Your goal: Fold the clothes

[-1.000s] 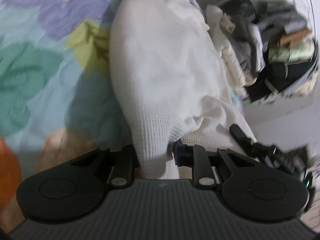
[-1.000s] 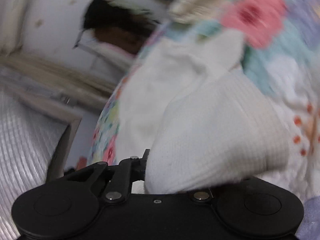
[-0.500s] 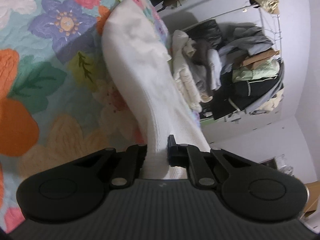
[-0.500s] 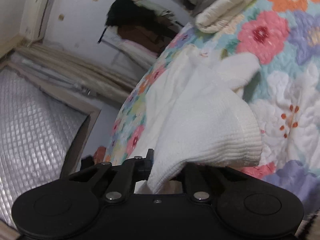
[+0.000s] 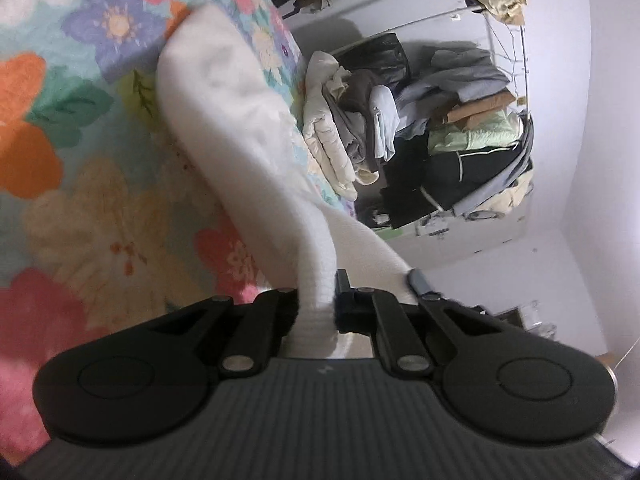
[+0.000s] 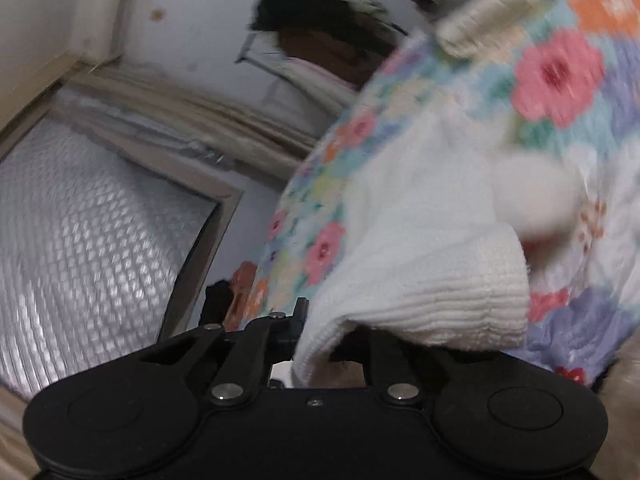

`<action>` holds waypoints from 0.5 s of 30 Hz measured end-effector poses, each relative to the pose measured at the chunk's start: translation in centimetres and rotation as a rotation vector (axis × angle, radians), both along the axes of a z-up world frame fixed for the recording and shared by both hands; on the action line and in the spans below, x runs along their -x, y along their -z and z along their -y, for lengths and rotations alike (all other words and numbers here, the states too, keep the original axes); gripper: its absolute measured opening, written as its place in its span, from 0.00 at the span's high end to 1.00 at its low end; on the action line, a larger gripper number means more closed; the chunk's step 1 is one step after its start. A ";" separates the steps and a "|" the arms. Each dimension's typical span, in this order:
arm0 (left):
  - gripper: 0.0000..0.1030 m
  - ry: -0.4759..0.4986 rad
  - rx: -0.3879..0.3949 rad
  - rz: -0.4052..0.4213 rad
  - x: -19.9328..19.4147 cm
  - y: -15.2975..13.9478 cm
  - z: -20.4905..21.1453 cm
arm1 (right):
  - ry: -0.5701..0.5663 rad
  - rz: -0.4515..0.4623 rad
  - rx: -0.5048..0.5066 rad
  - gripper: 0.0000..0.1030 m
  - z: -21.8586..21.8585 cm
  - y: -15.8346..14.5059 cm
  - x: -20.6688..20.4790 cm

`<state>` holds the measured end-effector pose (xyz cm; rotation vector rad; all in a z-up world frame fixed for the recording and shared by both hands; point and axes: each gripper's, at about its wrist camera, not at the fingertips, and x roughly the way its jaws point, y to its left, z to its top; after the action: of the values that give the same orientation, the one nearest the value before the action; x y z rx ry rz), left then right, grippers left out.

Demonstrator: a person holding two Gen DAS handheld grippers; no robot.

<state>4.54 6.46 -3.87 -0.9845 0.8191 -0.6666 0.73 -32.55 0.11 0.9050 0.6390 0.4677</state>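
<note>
A white knit sweater [image 5: 240, 128] lies lengthwise on the flowered bedspread [image 5: 80, 120] and rises in a taut band toward the camera. My left gripper [image 5: 318, 304] is shut on a bunched ribbed edge of it, held above the bed. In the right wrist view the same sweater [image 6: 420, 240] hangs up off the bedspread [image 6: 560, 68]. Its ribbed hem [image 6: 460, 300] drapes over the right finger. My right gripper [image 6: 320, 332] is shut on the edge of that hem. The pads themselves are hidden by fabric.
Beyond the bed's far edge stands a rack piled with clothes [image 5: 440, 128] against a white wall. In the right wrist view a foil-covered window [image 6: 80, 220] and a curtain [image 6: 200, 112] fill the left. A beige quilted bundle [image 6: 480, 20] lies at the bed's top.
Both grippers have risen and drawn the sweater's end up off the bed, so it stretches into a narrower band. More of the room and wall shows behind it.
</note>
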 end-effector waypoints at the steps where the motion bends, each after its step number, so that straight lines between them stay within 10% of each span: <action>1: 0.94 -0.010 -0.009 0.005 0.2 -0.5 -0.3 | -0.012 0.008 0.023 0.89 0.0 -0.8 0.4; 15: 0.93 0.004 -0.229 0.066 -18.0 -2.8 -0.7 | -0.069 -0.032 0.234 0.89 -2.7 -2.0 -17.7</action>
<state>22.56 7.17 -1.08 -0.7510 0.8196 -0.5907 18.44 -29.88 2.11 0.6714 0.7392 0.4302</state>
